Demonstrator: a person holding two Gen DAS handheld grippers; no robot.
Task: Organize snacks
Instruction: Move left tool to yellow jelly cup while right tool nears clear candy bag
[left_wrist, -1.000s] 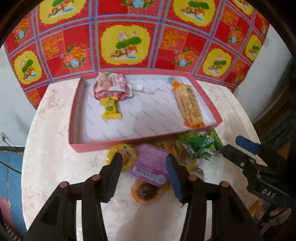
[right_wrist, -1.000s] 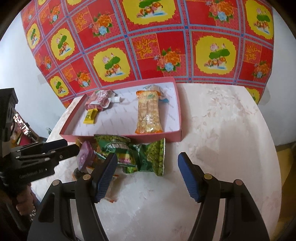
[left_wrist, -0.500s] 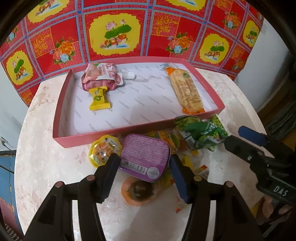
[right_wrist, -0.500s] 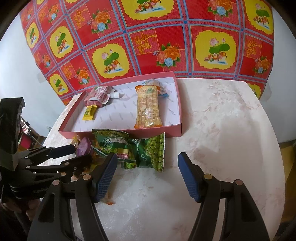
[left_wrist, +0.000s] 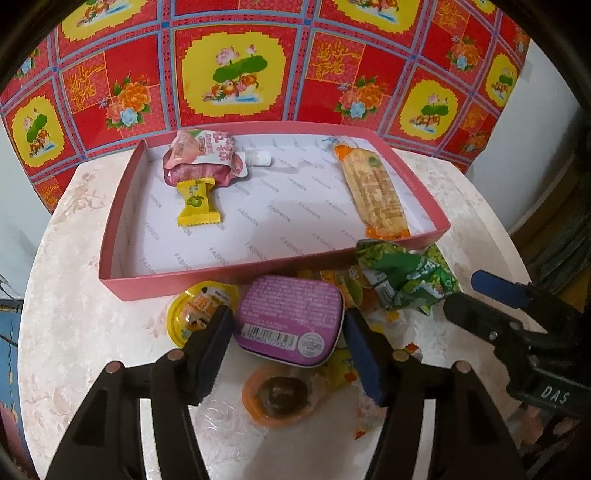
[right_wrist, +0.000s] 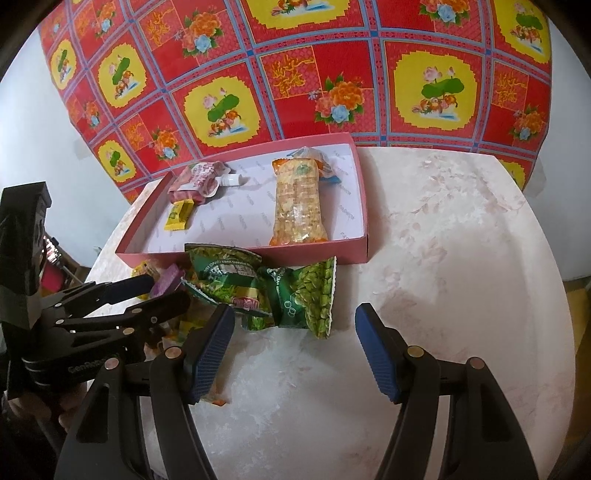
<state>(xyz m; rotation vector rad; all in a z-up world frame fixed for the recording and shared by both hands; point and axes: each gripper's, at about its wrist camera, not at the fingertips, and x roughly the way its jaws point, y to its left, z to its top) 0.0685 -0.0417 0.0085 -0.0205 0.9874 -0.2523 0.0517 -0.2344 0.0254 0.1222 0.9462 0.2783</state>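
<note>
A pink tray (left_wrist: 229, 275) on the round table holds a pink pouch (left_wrist: 203, 158), a yellow candy (left_wrist: 195, 203) and a long orange cracker pack (left_wrist: 375, 192). In front of it lies a pile of snacks. My left gripper (left_wrist: 288, 328) is open, its fingers on either side of a purple tin (left_wrist: 290, 317), touching or nearly touching it. My right gripper (right_wrist: 295, 350) is open and empty, just in front of the green snack bags (right_wrist: 280, 288). The tray also shows in the right wrist view (right_wrist: 317, 251).
Beside the tin lie a yellow jelly cup (left_wrist: 197, 308), an orange jelly cup (left_wrist: 279, 397) and small yellow wrappers (left_wrist: 343, 369). A red patterned cloth (left_wrist: 236, 70) hangs behind the table. The marble tabletop (right_wrist: 461, 277) stretches to the right.
My left gripper has moved forward and down over the purple tin, and its fingers now flank it. The right gripper has barely moved.
</note>
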